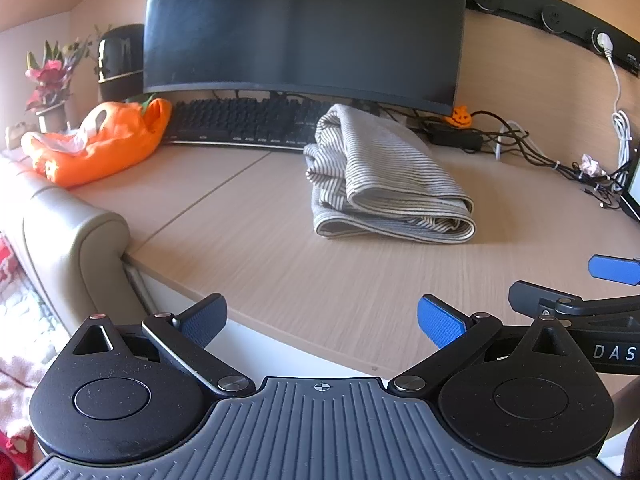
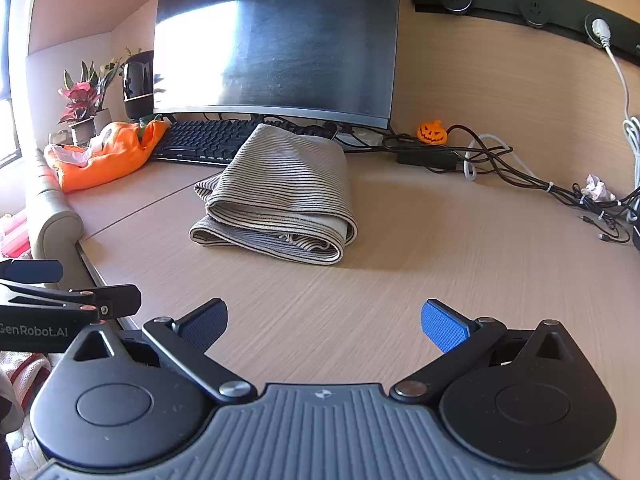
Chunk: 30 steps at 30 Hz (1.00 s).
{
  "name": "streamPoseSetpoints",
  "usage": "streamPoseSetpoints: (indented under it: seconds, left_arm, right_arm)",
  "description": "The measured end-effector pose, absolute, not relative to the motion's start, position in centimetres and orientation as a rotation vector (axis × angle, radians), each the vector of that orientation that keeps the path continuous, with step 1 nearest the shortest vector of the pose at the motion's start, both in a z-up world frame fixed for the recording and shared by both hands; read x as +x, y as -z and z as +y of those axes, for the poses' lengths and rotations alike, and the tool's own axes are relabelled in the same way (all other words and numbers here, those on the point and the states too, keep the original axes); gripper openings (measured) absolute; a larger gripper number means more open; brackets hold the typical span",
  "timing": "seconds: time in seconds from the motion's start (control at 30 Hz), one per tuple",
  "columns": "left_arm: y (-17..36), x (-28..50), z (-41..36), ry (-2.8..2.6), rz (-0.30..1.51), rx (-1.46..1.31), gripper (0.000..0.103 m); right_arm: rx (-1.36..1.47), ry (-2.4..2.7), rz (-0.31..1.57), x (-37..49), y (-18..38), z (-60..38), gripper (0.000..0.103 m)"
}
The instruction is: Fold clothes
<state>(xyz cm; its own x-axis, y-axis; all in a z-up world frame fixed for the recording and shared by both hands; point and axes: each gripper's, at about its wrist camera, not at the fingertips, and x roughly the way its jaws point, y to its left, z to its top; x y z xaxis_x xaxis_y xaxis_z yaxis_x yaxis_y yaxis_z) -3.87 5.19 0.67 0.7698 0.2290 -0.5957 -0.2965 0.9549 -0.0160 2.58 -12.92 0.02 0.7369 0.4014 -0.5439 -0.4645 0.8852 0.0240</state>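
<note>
- One striped cloth (image 1: 384, 176) lies folded in layers on the surface (image 1: 280, 272), at about 12 o'clock from both claws and well apart from them.
- Its long axis runs from near to far: the far end reaches toward the keyboard (image 1: 248, 124), and the rolled, open-layered end faces the cameras.
- In the right wrist view the cloth (image 2: 280, 196) tilts slightly, its far end leaning to 1 o'clock.
- One orange garment (image 1: 100, 140) sits crumpled at 10 o'clock, at the surface's left edge, just beside the keyboard.
- Left claw (image 1: 322, 320): fingers spread wide apart, holding nothing, hovering over the near edge of the surface.
- Right claw (image 2: 324, 322): fingers likewise spread wide, empty, over the bare surface.
- Each claw shows at the edge of the other's view: the right one at 3 o'clock, the left one at 9 o'clock.
- One dark monitor (image 1: 304, 28) stands behind the keyboard at 12 o'clock.
- One small pumpkin figure (image 2: 432, 133) sits at 1 o'clock among a tangle of cables (image 2: 500, 160).
- One potted plant (image 1: 50, 80) stands at the far left, at 10 o'clock.
</note>
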Motion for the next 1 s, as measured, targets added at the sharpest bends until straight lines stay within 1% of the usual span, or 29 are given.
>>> streamPoseSetpoints:
  seconds: [1.0]
  left_arm:
    - [-0.42,-3.49,5.41,-0.289,0.643,-0.119,0.103]
  right_arm:
    - [-0.115,-0.479,0.580,3.08,0.17,-12.63,0.103]
